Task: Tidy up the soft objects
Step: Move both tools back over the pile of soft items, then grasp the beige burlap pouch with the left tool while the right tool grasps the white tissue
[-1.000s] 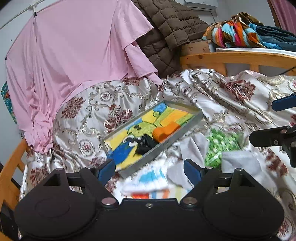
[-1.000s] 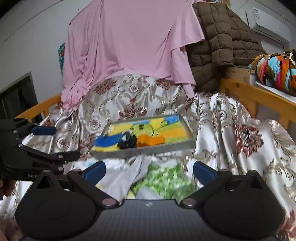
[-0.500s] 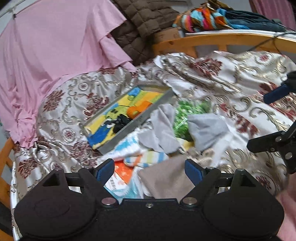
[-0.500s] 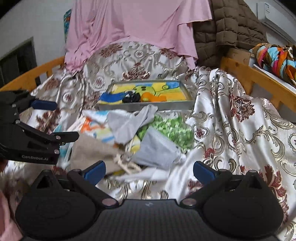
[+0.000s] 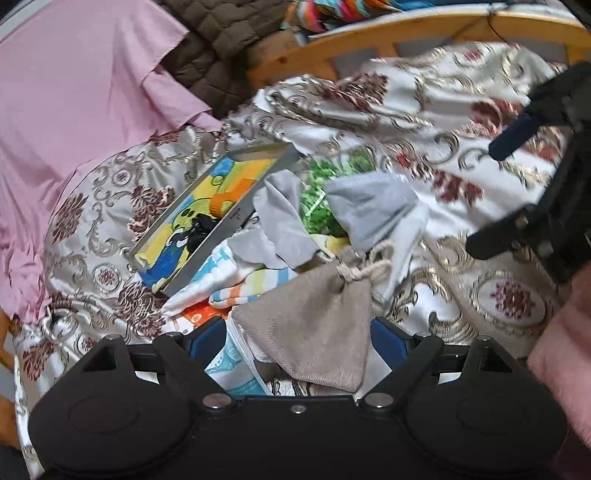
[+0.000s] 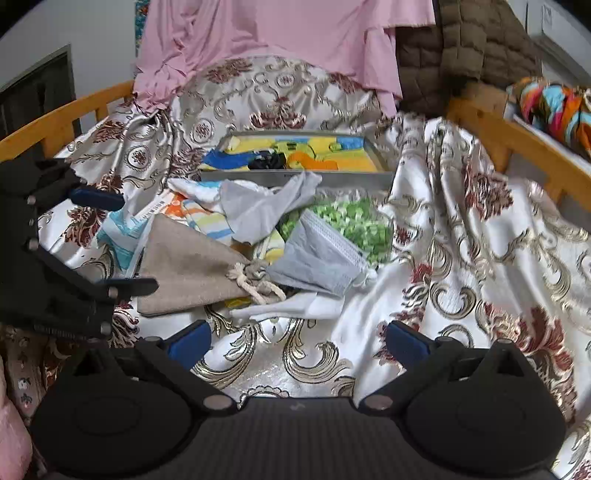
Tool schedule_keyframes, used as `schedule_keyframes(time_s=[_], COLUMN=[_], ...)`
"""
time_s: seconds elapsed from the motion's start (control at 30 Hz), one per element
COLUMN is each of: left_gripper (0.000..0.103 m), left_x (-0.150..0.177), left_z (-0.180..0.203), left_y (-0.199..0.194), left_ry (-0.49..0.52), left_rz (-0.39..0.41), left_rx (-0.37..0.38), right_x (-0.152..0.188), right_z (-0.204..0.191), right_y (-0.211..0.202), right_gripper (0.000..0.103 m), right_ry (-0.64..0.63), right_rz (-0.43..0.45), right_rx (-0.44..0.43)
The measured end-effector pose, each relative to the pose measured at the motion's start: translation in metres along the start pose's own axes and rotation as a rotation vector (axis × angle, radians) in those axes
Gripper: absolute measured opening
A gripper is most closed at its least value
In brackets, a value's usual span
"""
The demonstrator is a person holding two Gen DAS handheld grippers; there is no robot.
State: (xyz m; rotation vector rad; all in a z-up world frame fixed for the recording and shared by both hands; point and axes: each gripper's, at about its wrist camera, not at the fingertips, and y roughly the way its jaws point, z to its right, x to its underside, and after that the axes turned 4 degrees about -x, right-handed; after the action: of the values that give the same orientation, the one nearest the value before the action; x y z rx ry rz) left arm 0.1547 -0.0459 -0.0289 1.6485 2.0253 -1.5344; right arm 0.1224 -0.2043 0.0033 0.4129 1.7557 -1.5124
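Observation:
A heap of soft things lies on the floral bedspread in front of a metal tray. In it are a beige drawstring pouch, a grey face mask, a green patterned cloth, a grey cloth and a striped towel. My left gripper is low over the pouch. Its jaws are opening, with the pouch lying between them and the pads not pressing on it. My right gripper stands open over bare bedspread, just short of the heap.
The tray holds a colourful liner with an orange item and a black item. A pink sheet and a brown quilted jacket hang behind. Wooden bed rails run along both sides. A pink sleeve is at the right.
Both grippers have dropped and tilted down toward the heap, which now fills the middle of both views. The left gripper rolled, and the beige pouch has come between its fingers.

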Motion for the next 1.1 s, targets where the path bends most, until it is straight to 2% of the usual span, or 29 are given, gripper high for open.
schedule_keyframes(time_s=[0.2,0.47,0.73,0.9,1.1], left_gripper=[0.088,0.088,0.088,0.087,0.072], left_x=[0.000,-0.001,-0.008,-0.008,-0.008], left_z=[0.004,0.005,-0.016,-0.028,-0.031], left_y=[0.014,0.039,0.052,0.062,0.061], left_ry=[0.054,0.066,-0.067,-0.156,-0.197], left_rz=[0.001,-0.036,-0.076,-0.132,-0.132], left_rx=[-0.001,0.024,0.030,0.069,0.099], right_x=[-0.004,-0.018,-0.015,-0.016,-0.019], right_z=[0.014,0.028,0.053,0.056,0.053], right_y=[0.024,0.053,0.085,0.092,0.100], right_gripper=[0.102,0.102,0.097,0.094,0.086], right_ry=[0.077,0.174,0.368,0.389,0.372], right_rz=[-0.089,-0.113,-0.157,-0.145,-0.109], right_rx=[-0.031,-0.093,-0.155,-0.178,-0.185])
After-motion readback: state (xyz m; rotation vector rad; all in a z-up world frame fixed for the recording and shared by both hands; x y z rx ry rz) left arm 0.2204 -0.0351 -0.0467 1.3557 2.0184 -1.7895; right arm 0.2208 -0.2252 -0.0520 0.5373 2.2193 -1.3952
